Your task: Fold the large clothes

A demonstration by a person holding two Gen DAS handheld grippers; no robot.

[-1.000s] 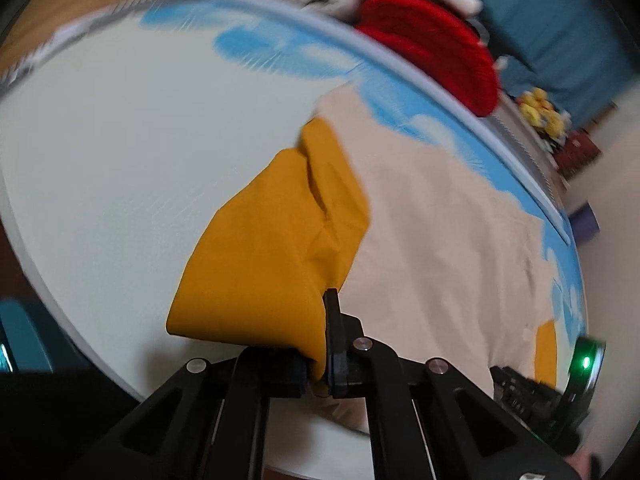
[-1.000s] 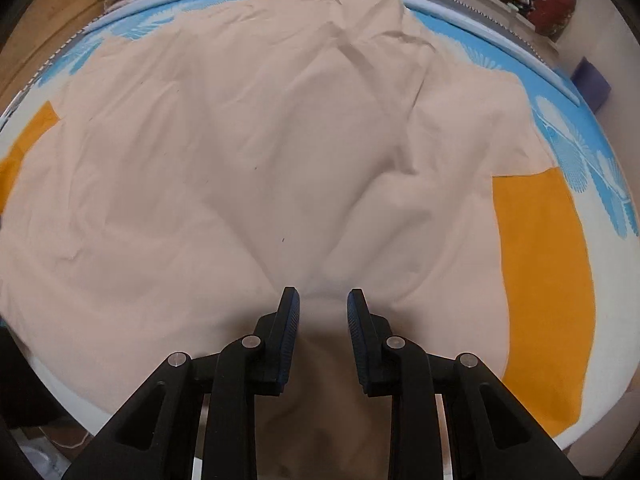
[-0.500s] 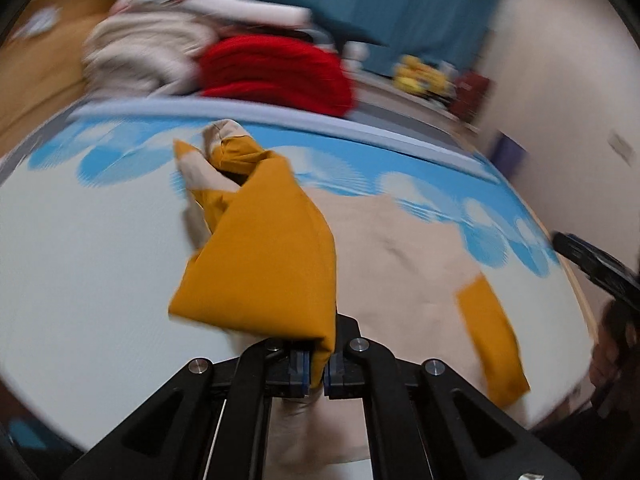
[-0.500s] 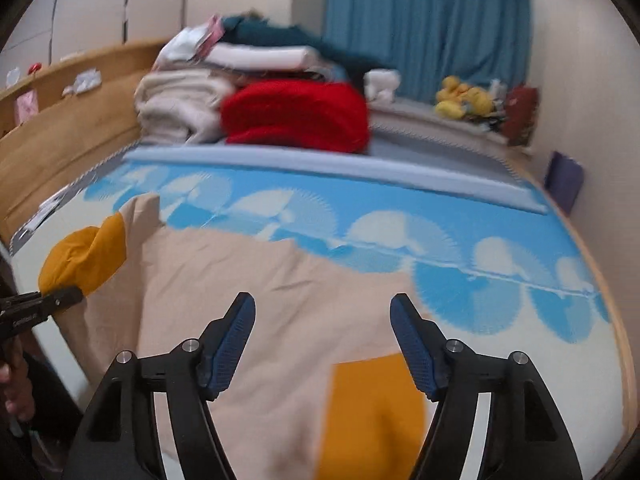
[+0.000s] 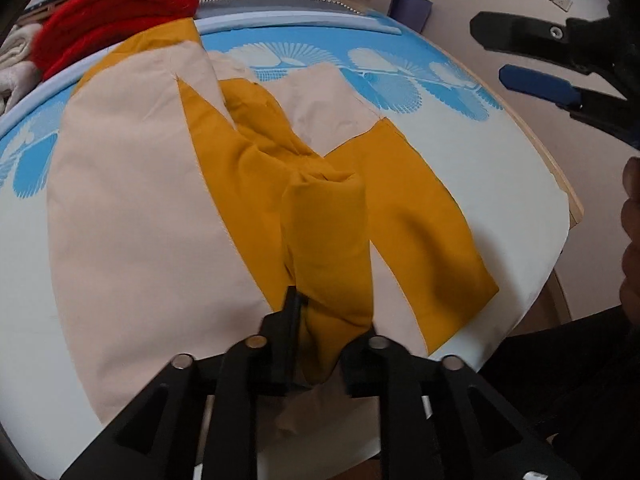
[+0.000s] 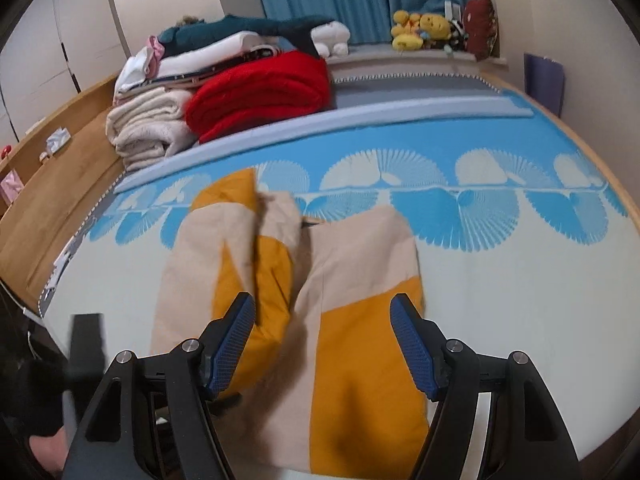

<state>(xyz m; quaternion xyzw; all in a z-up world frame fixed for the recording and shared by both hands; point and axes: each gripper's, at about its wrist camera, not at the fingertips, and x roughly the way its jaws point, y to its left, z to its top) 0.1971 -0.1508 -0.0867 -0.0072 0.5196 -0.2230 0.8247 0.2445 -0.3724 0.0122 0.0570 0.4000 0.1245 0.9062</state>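
Note:
A large beige garment (image 5: 132, 208) with mustard-yellow sleeves lies on the blue-and-white bed mat (image 6: 520, 300). One yellow sleeve (image 5: 324, 240) is folded across the beige body. Its end bunches between the jaws of my left gripper (image 5: 326, 320), which are opening, and the pads no longer pinch the cloth. The other yellow sleeve (image 5: 420, 220) lies flat on the right. My right gripper (image 6: 322, 312) hovers open above the near edge of the garment (image 6: 360, 256) with nothing between its fingers. In the left wrist view, the right gripper (image 5: 490, 52) is at the upper right.
A red blanket (image 6: 260, 92) and folded cream towels (image 6: 148, 128) are stacked at the far side of the bed. A wooden board (image 6: 52, 200) runs along the left. Plush toys (image 6: 420, 28) sit by the blue curtain. A person's hand (image 5: 632, 220) is at the right edge.
The left gripper carried the yellow sleeve across the beige body and its jaws have parted. The right gripper opened wide and lifted off the cloth.

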